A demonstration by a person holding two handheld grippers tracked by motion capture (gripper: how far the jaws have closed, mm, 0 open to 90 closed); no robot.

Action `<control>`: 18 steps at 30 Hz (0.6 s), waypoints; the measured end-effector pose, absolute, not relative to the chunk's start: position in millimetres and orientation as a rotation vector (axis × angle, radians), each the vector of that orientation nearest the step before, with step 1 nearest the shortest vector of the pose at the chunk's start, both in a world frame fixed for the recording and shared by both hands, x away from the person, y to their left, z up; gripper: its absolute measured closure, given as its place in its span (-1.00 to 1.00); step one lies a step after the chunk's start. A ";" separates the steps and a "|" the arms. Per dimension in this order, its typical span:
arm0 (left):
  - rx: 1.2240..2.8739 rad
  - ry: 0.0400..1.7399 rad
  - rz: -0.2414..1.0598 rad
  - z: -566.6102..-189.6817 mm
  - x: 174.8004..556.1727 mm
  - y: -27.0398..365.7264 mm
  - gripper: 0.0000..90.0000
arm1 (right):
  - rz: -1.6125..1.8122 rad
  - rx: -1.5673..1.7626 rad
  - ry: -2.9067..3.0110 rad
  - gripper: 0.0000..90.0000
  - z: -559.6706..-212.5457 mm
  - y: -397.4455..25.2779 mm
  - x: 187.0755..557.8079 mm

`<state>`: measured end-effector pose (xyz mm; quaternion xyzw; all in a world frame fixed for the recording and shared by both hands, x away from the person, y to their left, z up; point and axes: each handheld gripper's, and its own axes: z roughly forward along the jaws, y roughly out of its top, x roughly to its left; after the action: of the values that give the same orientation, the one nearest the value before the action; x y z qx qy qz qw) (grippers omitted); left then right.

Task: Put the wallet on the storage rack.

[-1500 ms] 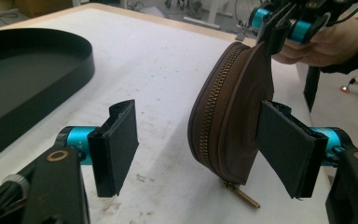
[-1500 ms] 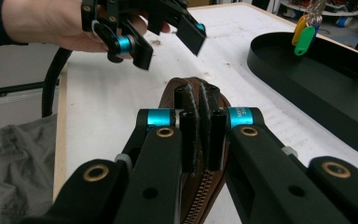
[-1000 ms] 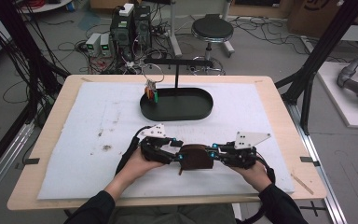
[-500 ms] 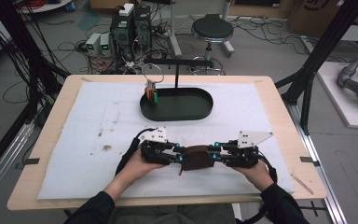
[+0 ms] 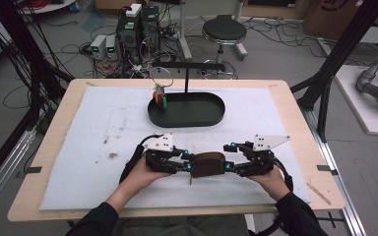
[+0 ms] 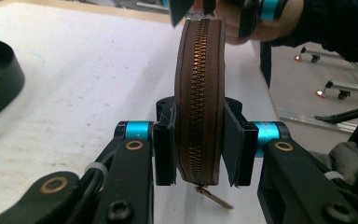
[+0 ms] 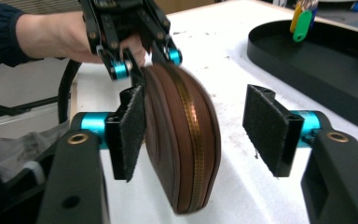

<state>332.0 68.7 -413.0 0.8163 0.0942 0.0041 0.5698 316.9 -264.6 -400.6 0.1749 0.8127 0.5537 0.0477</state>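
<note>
A brown zipped pouch [image 5: 207, 164] is held on edge just above the white mat, near the table's front. My left gripper [image 6: 198, 148] is shut on the pouch [image 6: 199, 93], pads pressing both faces, zipper facing the camera and its pull hanging below. My right gripper [image 7: 196, 125] is open around the pouch's other end [image 7: 182, 140]; its left pad [image 7: 131, 131] touches the pouch, the right pad [image 7: 266, 126] stands well apart. In the high view the left gripper [image 5: 186, 165] and right gripper [image 5: 229, 165] meet the pouch from either side.
A black oval tray [image 5: 187, 109] with a T-shaped stand sits at the mat's far centre. A key ring with coloured tags [image 5: 160, 94] hangs from the stand over the tray's left end. The white mat [image 5: 93, 132] has some dirt marks at left.
The right gripper has moved left toward the pouch, and its jaws now straddle the pouch's right end. The left gripper keeps its hold with little movement.
</note>
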 end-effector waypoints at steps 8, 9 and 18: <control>1.915 0.207 0.053 -399.7 330.7 76.7 0.52 | 1.668 0.536 2.541 -0.19 -404.9 -256.9 319.0; 1.916 0.206 0.052 -399.1 330.3 76.6 0.52 | 1.665 0.537 2.553 -0.19 -405.6 -255.2 319.3; 1.924 0.175 0.045 -396.2 327.0 71.8 0.51 | 1.662 0.491 2.614 0.09 -409.1 -243.6 320.3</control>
<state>327.0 71.8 -396.2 0.8192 0.0743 0.0193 0.5683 320.3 -243.6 -409.1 0.1564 0.8334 0.5300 0.0026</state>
